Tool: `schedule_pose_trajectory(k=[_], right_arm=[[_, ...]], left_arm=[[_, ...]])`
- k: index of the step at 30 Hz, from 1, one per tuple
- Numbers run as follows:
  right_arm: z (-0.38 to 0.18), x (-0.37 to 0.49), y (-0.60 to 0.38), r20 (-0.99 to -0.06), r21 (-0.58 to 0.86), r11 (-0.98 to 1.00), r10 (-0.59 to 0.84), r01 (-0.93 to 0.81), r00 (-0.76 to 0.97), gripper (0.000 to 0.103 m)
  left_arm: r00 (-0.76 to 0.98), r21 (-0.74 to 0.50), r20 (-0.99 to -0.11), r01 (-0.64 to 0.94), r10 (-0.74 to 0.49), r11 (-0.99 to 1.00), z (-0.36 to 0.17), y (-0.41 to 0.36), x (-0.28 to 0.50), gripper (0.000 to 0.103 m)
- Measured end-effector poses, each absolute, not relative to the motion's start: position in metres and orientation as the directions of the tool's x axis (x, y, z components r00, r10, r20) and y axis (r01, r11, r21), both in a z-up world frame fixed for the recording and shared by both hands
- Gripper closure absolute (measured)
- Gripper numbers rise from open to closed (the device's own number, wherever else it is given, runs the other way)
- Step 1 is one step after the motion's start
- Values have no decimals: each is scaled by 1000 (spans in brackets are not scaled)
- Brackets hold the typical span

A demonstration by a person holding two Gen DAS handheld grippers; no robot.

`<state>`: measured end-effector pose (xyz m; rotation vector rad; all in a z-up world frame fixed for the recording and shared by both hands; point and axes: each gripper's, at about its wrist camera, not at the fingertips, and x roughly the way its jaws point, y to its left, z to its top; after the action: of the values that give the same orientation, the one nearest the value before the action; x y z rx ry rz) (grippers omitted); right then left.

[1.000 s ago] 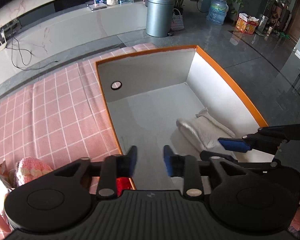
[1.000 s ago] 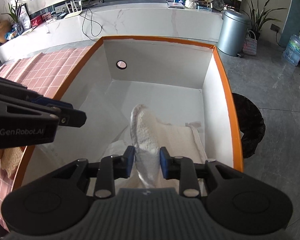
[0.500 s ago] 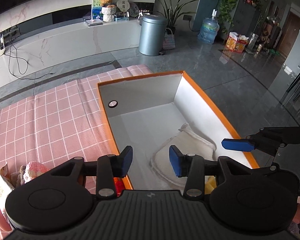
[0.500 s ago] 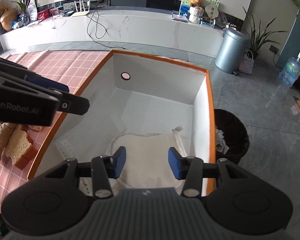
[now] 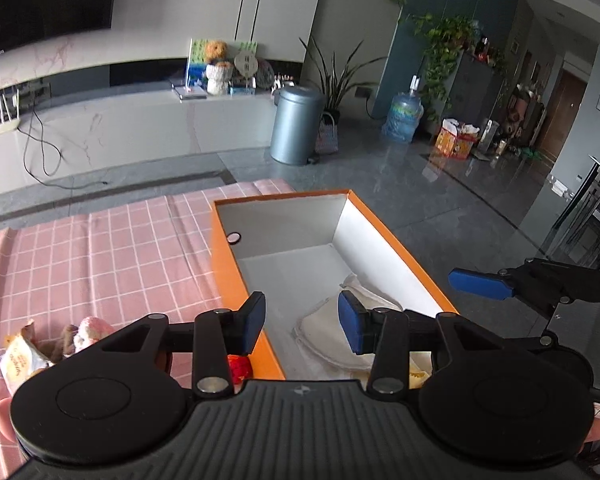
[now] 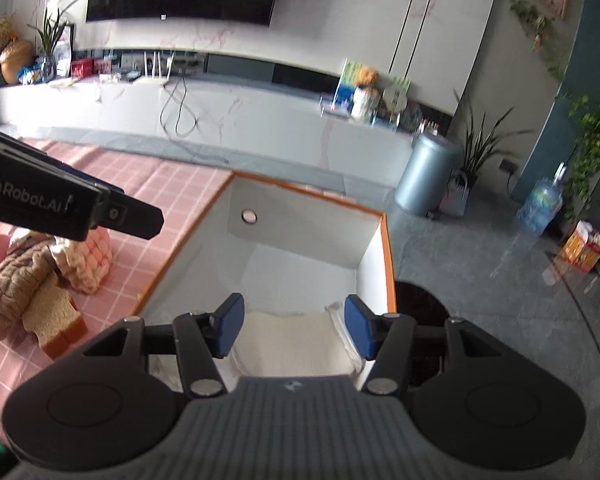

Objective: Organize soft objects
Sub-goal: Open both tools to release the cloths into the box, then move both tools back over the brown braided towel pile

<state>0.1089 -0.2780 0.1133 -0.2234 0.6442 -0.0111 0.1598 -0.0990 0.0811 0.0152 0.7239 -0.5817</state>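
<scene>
So the folded white towel [image 6: 296,344] was lying flat on the floor of the orange-rimmed box [image 5: 400,248], down at the near end against its right wall, and neither tool had hold of it. The left gripper [image 5: 302,322] hung above the box's near left rim with its blue pads apart and nothing between them, while the right gripper [image 6: 294,330] was above the towel with its jaws opening, clear of the cloth. Over on the pink checked tablecloth [image 5: 100,248], a heap of knitted plush toys [image 6: 40,280] sat left of the box.
</scene>
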Motion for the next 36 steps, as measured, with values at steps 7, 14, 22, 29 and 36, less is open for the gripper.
schedule_pose_trajectory(k=[7, 14, 22, 29, 36], right_arm=[[110, 77, -242, -468, -160, 987, -90, 16, 879, 47], [97, 59, -196, -426, -107, 994, -31, -17, 904, 47], [71, 55, -151, -470, -65, 995, 33, -71, 882, 47], [51, 58, -126, -499, -81, 990, 59, -114, 865, 47], [35, 66, -117, -541, -87, 983, 91, -164, 836, 49]], left_arm=[[668, -164, -582, 462, -464, 871, 76, -58, 131, 53], [708, -249, -558, 355, -433, 901, 56, -3, 112, 53], [728, -223, -590, 269, -349, 937, 25, 45, 95, 53], [718, -222, -631, 196, -294, 955, 2, 80, 89, 57], [707, -269, -646, 142, -288, 953, -14, 103, 92, 57]])
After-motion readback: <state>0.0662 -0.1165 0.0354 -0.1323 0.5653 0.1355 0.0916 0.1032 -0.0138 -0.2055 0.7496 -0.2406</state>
